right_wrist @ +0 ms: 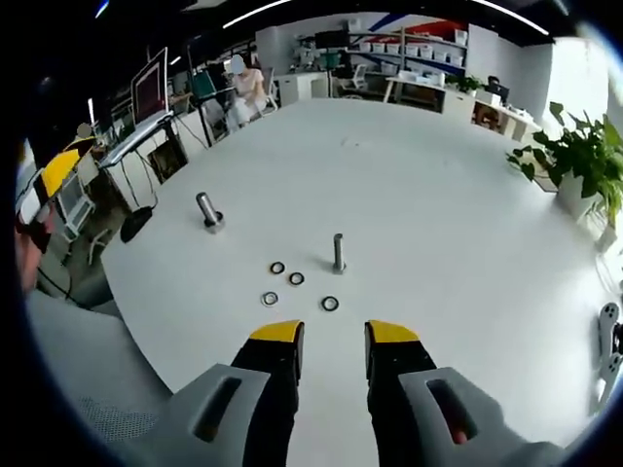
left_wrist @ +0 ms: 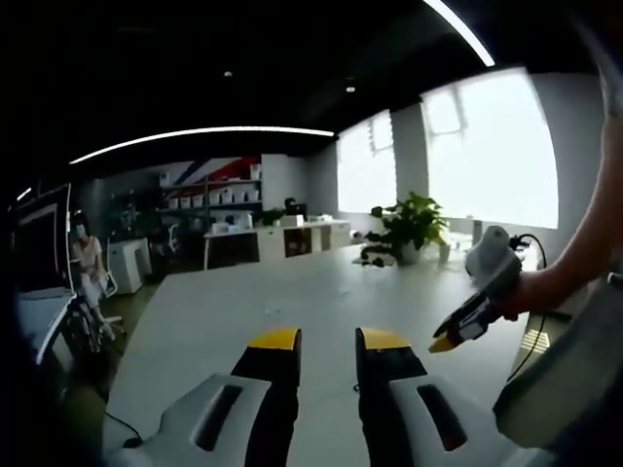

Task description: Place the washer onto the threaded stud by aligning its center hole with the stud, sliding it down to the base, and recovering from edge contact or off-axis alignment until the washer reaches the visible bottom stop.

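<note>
Step in hand: pick one washer; none is on the stud yet, so I judge the task is at its beginning.
How to do it well: bring the right claw (right_wrist: 334, 336) down to the nearest washer (right_wrist: 330, 304), grip it by the rim so the center hole stays free, then hold it flat over the threaded stud (right_wrist: 338, 253) before sliding it down. If it tilts, it may catch on the thread.
Washers: four small dark rings lie flat on the white counter (right_wrist: 438, 224), just beside the stud, on its near side, well away from the counter's edges.
Stud: stands upright, bare.
Second stud: a thicker one (right_wrist: 207, 211) nearer the far left edge.
Right claw: jaws a little apart, holding nothing.
Left claw (left_wrist: 328, 341): jaws a little apart, empty, above the counter.
</note>
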Demonstrator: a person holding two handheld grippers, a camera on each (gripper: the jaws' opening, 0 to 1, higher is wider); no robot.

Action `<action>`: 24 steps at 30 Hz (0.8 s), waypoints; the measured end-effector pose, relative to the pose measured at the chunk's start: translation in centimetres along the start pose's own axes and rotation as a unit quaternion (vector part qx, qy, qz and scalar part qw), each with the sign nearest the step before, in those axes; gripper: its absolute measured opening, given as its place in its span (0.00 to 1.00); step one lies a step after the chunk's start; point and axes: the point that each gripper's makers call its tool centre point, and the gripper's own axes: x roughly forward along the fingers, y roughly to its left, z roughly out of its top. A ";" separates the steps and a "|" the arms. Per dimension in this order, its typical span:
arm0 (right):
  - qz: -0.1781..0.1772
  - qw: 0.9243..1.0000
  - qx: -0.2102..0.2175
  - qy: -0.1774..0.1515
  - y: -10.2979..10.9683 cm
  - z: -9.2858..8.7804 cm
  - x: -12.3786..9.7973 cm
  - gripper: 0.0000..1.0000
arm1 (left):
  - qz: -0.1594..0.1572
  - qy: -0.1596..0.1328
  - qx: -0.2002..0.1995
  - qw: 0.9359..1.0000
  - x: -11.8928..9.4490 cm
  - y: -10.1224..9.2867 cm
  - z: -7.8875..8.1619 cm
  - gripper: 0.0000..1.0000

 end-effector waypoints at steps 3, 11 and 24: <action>0.004 1.000 0.000 0.000 -0.3 0.0 0.2 0.27 | -0.001 0.002 0.010 1.000 0.1 -0.3 0.4 0.21; 0.016 1.000 0.006 0.001 -1.1 -0.3 0.6 0.27 | 0.041 0.012 -0.030 0.999 -1.0 1.2 0.7 0.21; 0.042 0.999 0.019 -0.015 -1.5 0.0 1.6 0.27 | 0.076 0.031 0.006 0.997 -1.7 1.6 -0.4 0.20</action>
